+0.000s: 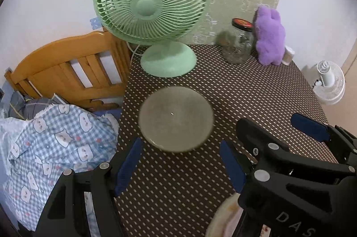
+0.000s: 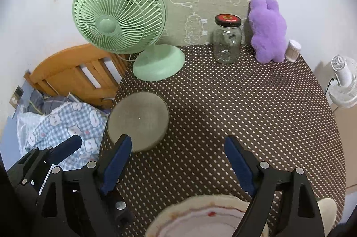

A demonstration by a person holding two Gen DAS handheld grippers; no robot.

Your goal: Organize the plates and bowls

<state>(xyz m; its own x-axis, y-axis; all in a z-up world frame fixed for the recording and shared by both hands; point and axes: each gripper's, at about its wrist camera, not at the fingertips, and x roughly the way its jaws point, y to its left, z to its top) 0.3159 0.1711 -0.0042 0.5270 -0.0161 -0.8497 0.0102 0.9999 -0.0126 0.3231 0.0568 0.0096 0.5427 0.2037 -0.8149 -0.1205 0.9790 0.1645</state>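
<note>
- Dotted brown table [image 2: 245, 116] is set against a white wall; a green fan [image 2: 118, 11], jar [image 2: 227, 42] and purple toy [image 2: 267, 31] are ranged along its far edge
- Grey bowl [image 1: 176, 118] is seen near the table's left edge, apart from both grippers
- Plate [image 2: 200, 214] is seen at the near edge
- Left gripper [image 1: 180, 161]: jaws wide, nothing held
- Right gripper [image 2: 178, 159]: jaws wide, nothing held; bedding [image 1: 55, 136] is seen at left
</note>
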